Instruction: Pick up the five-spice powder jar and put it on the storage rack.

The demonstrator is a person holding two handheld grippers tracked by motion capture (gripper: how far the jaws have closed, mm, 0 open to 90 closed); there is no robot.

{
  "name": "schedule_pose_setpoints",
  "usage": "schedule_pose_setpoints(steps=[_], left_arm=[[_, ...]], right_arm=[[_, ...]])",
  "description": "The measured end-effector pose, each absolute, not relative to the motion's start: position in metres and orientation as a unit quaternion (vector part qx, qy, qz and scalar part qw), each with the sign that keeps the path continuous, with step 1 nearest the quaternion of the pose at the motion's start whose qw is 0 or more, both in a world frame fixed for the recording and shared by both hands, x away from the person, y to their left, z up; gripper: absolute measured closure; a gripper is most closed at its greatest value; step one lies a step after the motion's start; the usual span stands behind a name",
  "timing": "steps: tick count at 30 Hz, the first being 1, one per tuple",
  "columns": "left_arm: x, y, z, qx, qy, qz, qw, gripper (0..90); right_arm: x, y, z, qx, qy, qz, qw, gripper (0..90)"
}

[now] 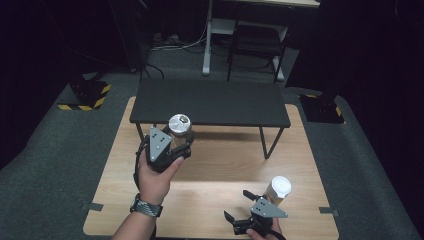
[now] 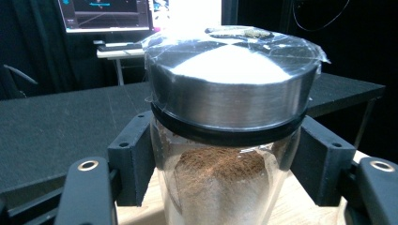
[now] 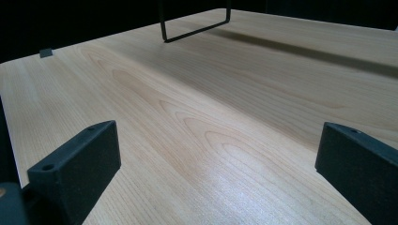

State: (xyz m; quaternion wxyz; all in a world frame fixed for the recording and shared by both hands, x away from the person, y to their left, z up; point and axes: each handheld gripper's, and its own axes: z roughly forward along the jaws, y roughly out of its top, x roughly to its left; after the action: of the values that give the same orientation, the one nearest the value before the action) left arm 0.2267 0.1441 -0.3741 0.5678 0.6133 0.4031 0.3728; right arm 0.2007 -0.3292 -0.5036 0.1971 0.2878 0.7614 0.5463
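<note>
Your left hand-held gripper [image 1: 176, 148] is clamping a steel-lidded jar [image 1: 179, 128] of brown powder, just in front of the black shelf [image 1: 210, 102]. Your right hand-held gripper [image 1: 239, 205] is resting wide open, holding nothing, low over the surface [image 1: 220, 165].

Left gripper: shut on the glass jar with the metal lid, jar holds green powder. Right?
Not quite. The left gripper is shut on the glass jar with the metal lid, but the powder inside is brown, not green; the left gripper view shows it through the glass.
</note>
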Motion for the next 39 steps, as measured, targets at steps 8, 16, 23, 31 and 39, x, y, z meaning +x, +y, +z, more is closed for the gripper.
schedule_pose_setpoints(steps=[8, 16, 23, 31, 39], left_arm=[[0.231, 0.143, -0.360, 0.609, 0.401, 0.379, 0.570, 31.1], [0.246, 0.143, -0.348, 0.601, 0.406, 0.380, 0.574, 31.1], [0.256, 0.140, -0.343, 0.593, 0.409, 0.391, 0.573, 31.2], [0.273, 0.135, -0.340, 0.593, 0.412, 0.396, 0.567, 31.1], [0.294, 0.130, -0.343, 0.594, 0.422, 0.395, 0.559, 31.1]], right_arm=[[0.201, -0.330, -0.504, 0.289, 0.761, 0.546, 0.197, 0.0], [0.200, -0.329, -0.504, 0.288, 0.761, 0.546, 0.198, 0.0], [0.200, -0.330, -0.504, 0.288, 0.761, 0.547, 0.197, 0.0], [0.200, -0.331, -0.504, 0.288, 0.761, 0.547, 0.198, 0.0], [0.200, -0.330, -0.504, 0.283, 0.763, 0.546, 0.201, 0.0]])
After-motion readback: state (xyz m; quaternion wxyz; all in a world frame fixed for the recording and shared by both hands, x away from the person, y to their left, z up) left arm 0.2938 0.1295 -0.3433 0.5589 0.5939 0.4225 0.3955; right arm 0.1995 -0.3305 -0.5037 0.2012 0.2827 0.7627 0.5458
